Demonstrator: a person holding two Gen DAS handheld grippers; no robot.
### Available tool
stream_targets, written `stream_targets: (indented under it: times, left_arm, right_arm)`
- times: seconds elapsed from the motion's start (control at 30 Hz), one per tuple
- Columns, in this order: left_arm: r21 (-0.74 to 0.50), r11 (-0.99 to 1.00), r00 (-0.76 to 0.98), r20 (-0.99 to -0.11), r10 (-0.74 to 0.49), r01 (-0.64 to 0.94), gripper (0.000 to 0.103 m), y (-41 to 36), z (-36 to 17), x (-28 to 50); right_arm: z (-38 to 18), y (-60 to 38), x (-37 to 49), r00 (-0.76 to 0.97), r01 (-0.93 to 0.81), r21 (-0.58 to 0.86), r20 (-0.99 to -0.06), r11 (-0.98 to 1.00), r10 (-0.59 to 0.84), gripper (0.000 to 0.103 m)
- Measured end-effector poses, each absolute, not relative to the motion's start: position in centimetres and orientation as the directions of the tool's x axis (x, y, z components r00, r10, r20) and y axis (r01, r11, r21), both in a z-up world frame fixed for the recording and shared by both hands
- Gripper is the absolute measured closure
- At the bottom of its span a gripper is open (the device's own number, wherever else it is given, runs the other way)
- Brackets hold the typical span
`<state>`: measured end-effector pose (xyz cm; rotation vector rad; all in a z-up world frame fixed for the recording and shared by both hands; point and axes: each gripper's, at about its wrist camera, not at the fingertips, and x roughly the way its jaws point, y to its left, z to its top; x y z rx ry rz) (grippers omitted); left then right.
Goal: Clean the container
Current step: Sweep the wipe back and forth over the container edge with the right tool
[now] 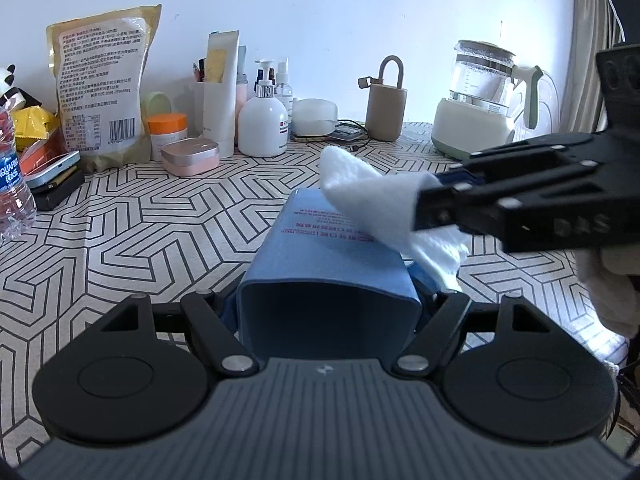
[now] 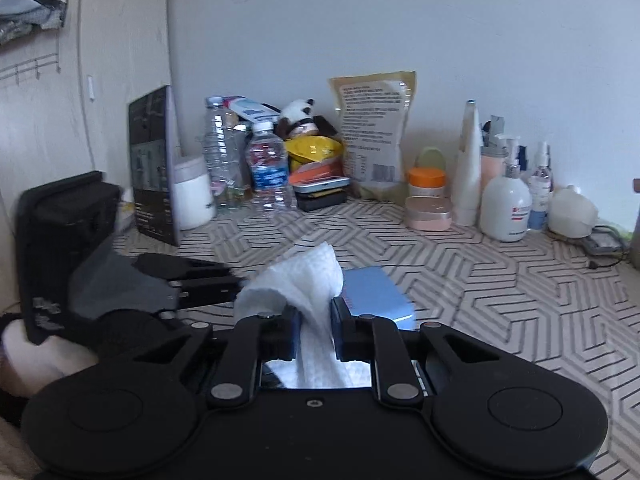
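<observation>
Patterned tablecloth [image 1: 160, 216] below: left claw [image 1: 328, 300] clamps blue container [image 1: 320, 248]; right claw [image 2: 314, 320] pinches white wipe [image 2: 304, 276]

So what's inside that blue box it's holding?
The blue container lies on its side, mouth toward the left gripper clamping it. The visible inside looks bare and blue; the far end is shadowed. The white cloth touches only outside.
</observation>
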<state>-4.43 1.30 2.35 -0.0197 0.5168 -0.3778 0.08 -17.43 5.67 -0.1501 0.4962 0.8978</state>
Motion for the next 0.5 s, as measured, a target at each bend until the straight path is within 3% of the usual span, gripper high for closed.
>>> stream_targets:
  times: [0.2, 0.5]
  left_arm:
    - [-0.097, 0.932, 0.804, -0.481, -0.35, 0.348, 0.028, 1.0, 2.4, -4.5]
    - [-0.103, 0.932, 0.802, -0.483, -0.352, 0.347, 0.028, 1.5, 2.4, -4.3]
  right_arm:
    - [5.5, -17.5, 1.5, 0.527, -0.764, 0.099, -0.475, 0.637, 0.705, 0.082]
    - [5.5, -17.4, -0.8, 0.404, -0.83, 0.189, -0.447, 0.525, 0.799, 0.081]
